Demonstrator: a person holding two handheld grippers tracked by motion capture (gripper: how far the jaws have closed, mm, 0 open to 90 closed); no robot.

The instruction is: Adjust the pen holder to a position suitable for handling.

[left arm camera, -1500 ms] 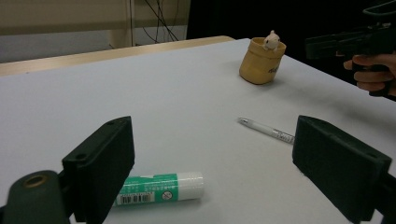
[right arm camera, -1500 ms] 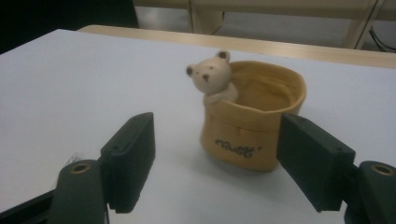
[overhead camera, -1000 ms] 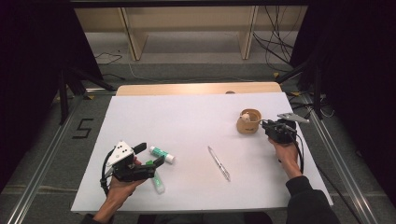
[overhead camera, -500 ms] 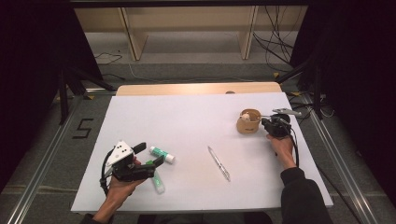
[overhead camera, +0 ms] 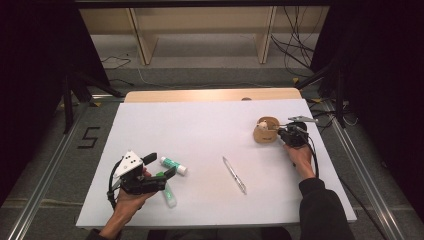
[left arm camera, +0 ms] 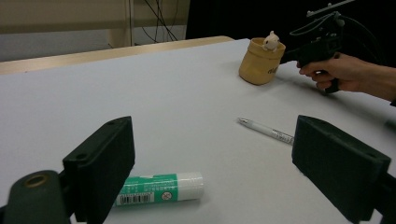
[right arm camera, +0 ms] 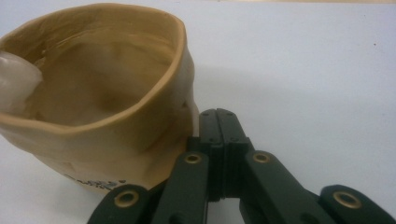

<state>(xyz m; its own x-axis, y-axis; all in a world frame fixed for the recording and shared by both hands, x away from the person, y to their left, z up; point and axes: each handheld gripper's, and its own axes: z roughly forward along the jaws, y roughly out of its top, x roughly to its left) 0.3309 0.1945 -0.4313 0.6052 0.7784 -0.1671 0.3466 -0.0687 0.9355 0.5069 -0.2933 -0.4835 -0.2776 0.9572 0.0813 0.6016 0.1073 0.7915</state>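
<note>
In the high view, nearest the bottom edge at lower left, the left gripper (overhead camera: 162, 167) rested in the person's left hand (overhead camera: 131, 199) on the white table (overhead camera: 200, 125). Its jaws stood spread wide with nothing pressed between them. In the left gripper view the two black jaws rose from the lower left and lower right corners, well apart.

Two green-and-white glue sticks lay by that gripper. One glue stick (overhead camera: 174, 165) lay just beyond the jaw tips; in the left gripper view it (left arm camera: 161, 188) appeared at the bottom, just beside the left-hand jaw, lying flat. The second glue stick (overhead camera: 169, 195) lay closer to the bottom edge, partly under the gripper.

Slightly right of centre in the high view, a pen (overhead camera: 234, 175) lay flat on the table, well apart from both grippers. In the left gripper view the pen (left arm camera: 265, 129) showed right of centre.

Farther off, at middle right of the high view, the right gripper (overhead camera: 281, 132) was held in the right hand (overhead camera: 300, 155). Its jaws were pressed together and gripped nothing; they had just finished closing. In the right gripper view the closed jaw tips (right arm camera: 219, 128) sat against the outer wall of a tan cup (right arm camera: 107, 88), which filled the upper left. The cup (overhead camera: 265, 131) stood upright just left of the gripper, with a small pale figure (left arm camera: 271, 41) at its rim.
</note>
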